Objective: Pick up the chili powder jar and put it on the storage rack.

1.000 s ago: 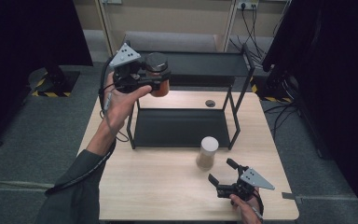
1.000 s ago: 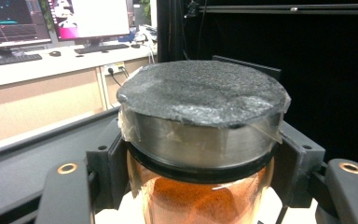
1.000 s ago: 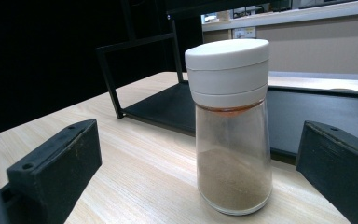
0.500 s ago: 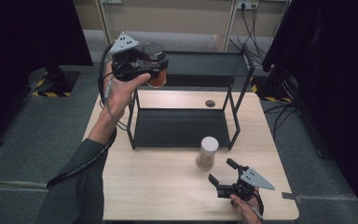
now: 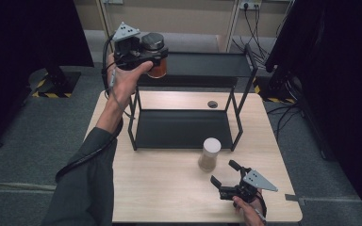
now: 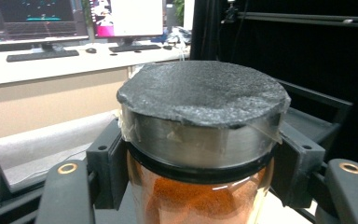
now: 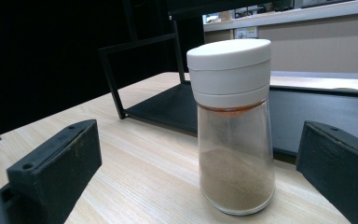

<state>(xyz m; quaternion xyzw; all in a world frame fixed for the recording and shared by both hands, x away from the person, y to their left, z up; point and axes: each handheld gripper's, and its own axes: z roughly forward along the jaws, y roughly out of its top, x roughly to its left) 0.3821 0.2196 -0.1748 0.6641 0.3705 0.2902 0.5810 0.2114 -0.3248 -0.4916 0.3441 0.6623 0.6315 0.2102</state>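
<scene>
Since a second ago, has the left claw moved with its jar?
Yes. The left claw carried the orange-spice jar up and away, toward the black rack's top shelf.

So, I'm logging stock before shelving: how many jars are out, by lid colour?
Black-lidded jar of orange powder, clamped in the left gripper: 1
White-lidded jar of tan powder, on the table: 1
Total: 2

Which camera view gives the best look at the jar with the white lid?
The right gripper view: the white-lidded jar stands close and whole, its pale powder visible, between the open jaws. The high view shows it small, from above, on the table. The left gripper view shows another jar.
</scene>
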